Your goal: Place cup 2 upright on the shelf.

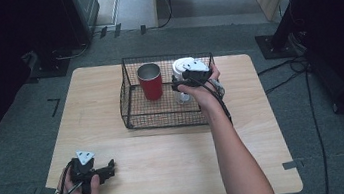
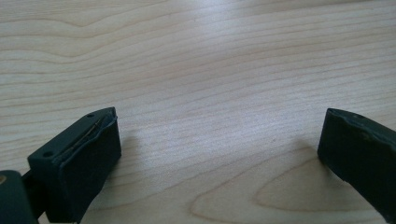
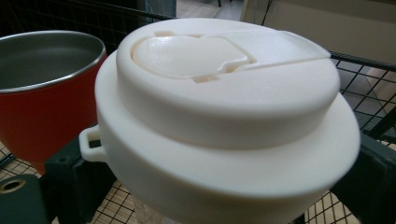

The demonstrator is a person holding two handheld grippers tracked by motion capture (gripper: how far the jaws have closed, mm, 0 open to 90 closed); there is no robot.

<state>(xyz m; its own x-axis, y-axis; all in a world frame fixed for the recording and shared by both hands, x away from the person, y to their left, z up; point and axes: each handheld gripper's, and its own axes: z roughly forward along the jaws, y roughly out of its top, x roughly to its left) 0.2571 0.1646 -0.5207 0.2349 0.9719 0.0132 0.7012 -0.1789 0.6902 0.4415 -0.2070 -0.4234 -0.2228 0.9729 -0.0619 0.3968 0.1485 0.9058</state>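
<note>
A black wire basket [image 1: 163,124] stands at the back middle of the wooden table [image 1: 169,168]. Inside it a red steel tumbler [image 1: 150,82] stands upright, open at the top. Right of the tumbler stands a clear cup with a white flip lid [image 1: 179,65]. My right gripper [image 1: 181,84] reaches into the basket and is open, one jaw on each side of the cup just under its lid. The right gripper view has the lid [image 3: 224,93] up close, with the tumbler [image 3: 42,107] beyond. My left gripper [image 1: 110,168] rests open near the table's front left corner, holding nothing.
Basket wire [image 3: 364,65] rises close behind the cup. Bare wood [image 2: 210,70] lies ahead of the left gripper [image 2: 219,149]. Cables and dark stands sit on the floor around the table.
</note>
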